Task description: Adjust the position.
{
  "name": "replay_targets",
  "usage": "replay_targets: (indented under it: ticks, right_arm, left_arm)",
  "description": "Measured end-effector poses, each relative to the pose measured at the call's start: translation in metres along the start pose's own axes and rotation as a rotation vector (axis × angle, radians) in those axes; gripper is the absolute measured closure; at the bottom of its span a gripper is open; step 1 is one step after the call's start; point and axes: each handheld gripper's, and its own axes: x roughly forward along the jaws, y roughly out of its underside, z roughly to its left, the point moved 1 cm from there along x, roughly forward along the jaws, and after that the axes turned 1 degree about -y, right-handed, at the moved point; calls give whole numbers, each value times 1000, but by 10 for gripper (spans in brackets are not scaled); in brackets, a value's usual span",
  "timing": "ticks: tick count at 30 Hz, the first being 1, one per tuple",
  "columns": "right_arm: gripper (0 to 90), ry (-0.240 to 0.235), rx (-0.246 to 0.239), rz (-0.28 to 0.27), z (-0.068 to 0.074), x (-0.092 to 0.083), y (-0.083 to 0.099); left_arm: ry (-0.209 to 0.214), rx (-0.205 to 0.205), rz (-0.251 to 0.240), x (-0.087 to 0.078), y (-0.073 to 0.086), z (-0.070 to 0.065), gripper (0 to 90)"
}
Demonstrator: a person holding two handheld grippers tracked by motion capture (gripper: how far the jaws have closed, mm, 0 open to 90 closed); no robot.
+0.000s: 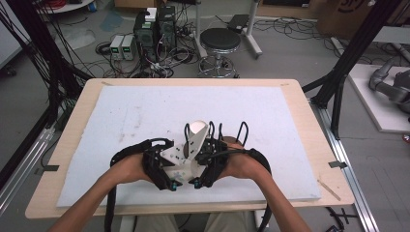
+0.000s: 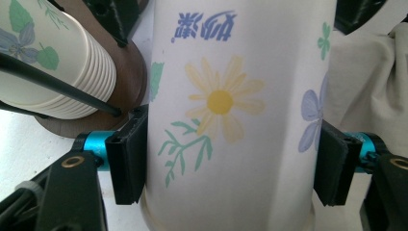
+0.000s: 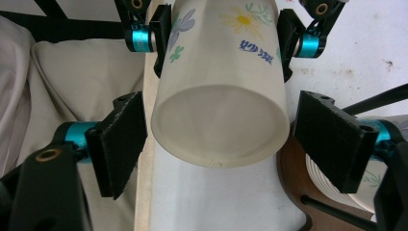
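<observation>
Only overhead: paper cup (image 1: 195, 140) between grippers.

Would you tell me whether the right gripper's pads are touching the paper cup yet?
Apart. In the right gripper view, the pads flank the paper cup rim with gaps on both sides.

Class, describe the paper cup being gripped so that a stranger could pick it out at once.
Start at the white foam board covering the wooden table, then find the two hands near its front edge. The paper cup sits between the left gripper fingers. Unlike the nested cup stack on the brown holder beside it, it is single, showing a yellow daisy.
</observation>
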Motion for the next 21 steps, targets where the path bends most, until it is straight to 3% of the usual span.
replay_targets:
  ticks: [3, 9, 13, 14, 17, 18, 19, 21]
  right_arm:
    - [340, -8, -8, 7, 0, 0, -1]
    - [364, -1, -2, 14, -2, 1, -1]
    - [368, -3, -3, 11, -3, 1, -1]
    - [369, 0, 1, 13, -3, 1, 0]
    - [371, -1, 2, 16, -2, 1, 0]
    - [372, 3, 3, 14, -3, 1, 0]
    - [372, 2, 10, 15, -2, 0, 1]
    - [372, 4, 9, 14, -3, 0, 1]
  left_arm:
    - [4, 0, -1, 1, 1, 0, 276]
    - [8, -29, -11, 2, 4, 2, 276]
    - [7, -25, -21, 2, 5, 2, 261]
    - [-4, -21, -30, 3, 6, 2, 241]
    - [-3, -18, -38, 5, 8, 2, 59]
    - [16, -22, -39, 6, 9, 1, 60]
    - [-4, -26, -45, 6, 9, 1, 60]
    - [3, -31, -55, 6, 10, 2, 60]
